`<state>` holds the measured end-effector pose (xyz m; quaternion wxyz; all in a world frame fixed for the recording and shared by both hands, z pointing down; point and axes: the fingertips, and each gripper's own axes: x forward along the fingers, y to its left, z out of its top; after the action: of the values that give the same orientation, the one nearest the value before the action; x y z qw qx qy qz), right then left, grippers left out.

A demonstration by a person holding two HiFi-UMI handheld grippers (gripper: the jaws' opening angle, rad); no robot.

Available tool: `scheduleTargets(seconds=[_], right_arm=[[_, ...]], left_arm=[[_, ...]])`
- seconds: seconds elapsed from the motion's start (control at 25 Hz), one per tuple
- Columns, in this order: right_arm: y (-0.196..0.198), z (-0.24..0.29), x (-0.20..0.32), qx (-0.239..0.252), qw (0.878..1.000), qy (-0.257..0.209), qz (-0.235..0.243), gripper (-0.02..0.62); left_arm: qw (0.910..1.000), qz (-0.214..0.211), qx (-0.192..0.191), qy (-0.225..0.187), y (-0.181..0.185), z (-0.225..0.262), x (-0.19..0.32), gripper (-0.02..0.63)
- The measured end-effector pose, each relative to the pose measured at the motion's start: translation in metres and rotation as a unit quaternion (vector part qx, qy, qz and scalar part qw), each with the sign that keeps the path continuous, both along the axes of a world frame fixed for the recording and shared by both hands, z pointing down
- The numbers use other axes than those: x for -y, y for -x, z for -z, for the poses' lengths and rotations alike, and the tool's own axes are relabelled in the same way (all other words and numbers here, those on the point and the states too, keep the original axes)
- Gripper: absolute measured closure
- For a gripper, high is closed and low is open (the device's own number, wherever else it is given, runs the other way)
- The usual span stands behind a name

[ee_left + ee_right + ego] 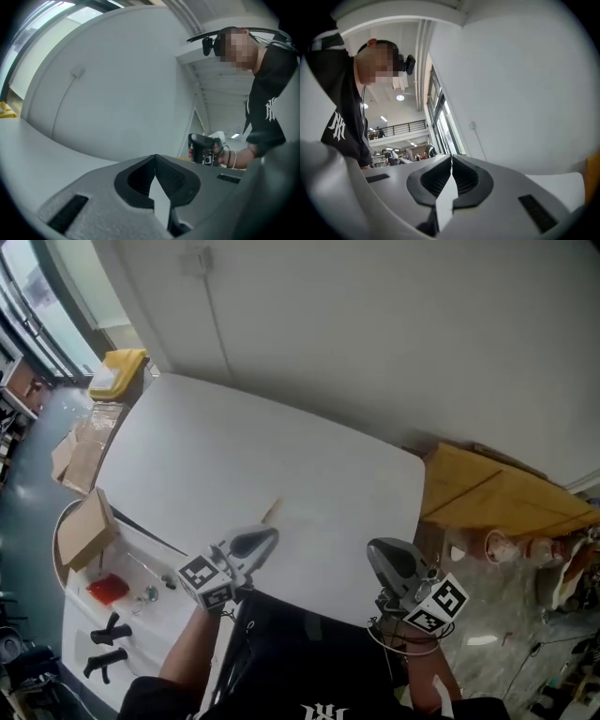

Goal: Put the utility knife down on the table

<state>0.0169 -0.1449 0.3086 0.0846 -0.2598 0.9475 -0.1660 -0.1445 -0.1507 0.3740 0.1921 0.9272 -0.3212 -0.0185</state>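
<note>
In the head view both grippers hover over the near edge of the white table (262, 446). My left gripper (269, 537) is shut, its jaws meeting with nothing between them (155, 157). My right gripper (376, 550) is shut and empty too (451, 159), and it shows in a hand at the back of the left gripper view (203, 148). A thin tan object (272, 511) lies on the table just beyond the left gripper's tip. I cannot tell if it is the utility knife. Neither gripper view shows a knife.
A yellow box (117, 371) sits past the table's far left corner. Lower left, a side surface carries a cardboard box (84, 529), a red item (108, 589) and black tools (108, 645). Tan boards (497, 491) lie right of the table.
</note>
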Motion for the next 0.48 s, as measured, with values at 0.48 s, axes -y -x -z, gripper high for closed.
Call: scheduleTargets(seconds=[0.48], right_arm=[[-0.028, 0.08, -0.177, 0.076, 0.989, -0.055, 0.114, 0.591]], left_arm=[[0.9973, -0.045, -0.021, -0.054, -0.064, 0.11, -0.168, 0.6]])
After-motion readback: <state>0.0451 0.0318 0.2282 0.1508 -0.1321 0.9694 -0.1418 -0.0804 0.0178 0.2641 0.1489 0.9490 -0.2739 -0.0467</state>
